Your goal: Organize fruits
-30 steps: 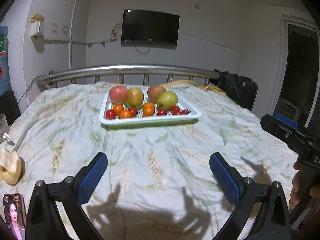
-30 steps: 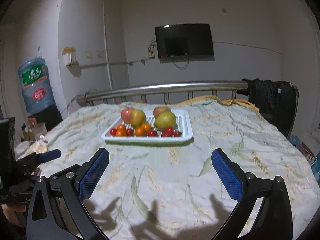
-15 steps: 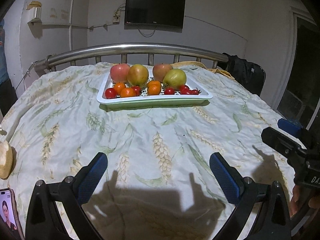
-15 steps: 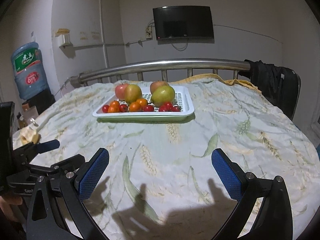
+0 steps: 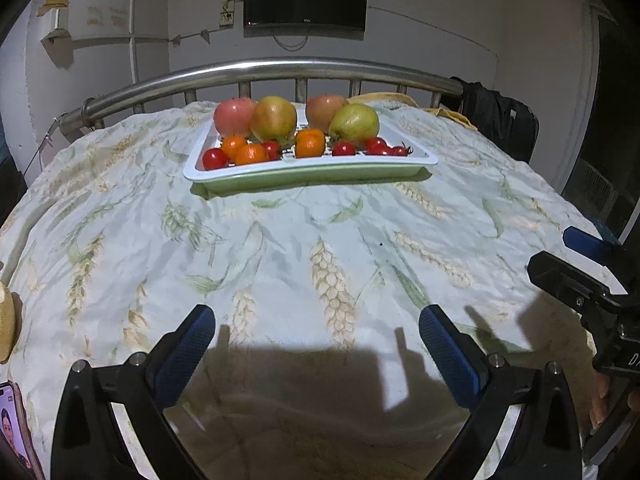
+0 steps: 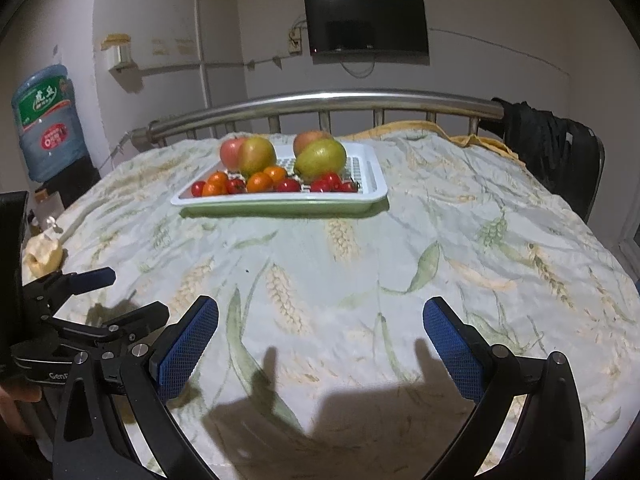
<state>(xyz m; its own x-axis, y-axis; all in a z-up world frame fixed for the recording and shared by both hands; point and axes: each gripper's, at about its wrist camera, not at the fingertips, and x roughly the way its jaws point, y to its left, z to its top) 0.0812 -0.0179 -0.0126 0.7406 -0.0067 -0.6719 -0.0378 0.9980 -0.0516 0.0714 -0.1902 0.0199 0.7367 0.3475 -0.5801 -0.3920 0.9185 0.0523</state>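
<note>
White tray [image 5: 308, 168] of fruits [image 5: 274, 118] sits near the bed's [image 5: 280, 248] head rail [image 5: 280, 70].
Left claw [image 5: 312, 344] and right claw [image 6: 320, 336] hover spread and empty near the foot edge; a peeled fruit [image 6: 43, 254] lies at the left edge.

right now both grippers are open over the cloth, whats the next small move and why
Probably ease the right gripper forward toward the tray. Its fingers are open and empty, and all the fruit sits ahead in the tray, out of reach.

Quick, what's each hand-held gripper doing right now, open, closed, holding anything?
Left hand-held gripper: open, holding nothing, over the wheat-print cloth.
Right hand-held gripper: open, holding nothing.
</note>
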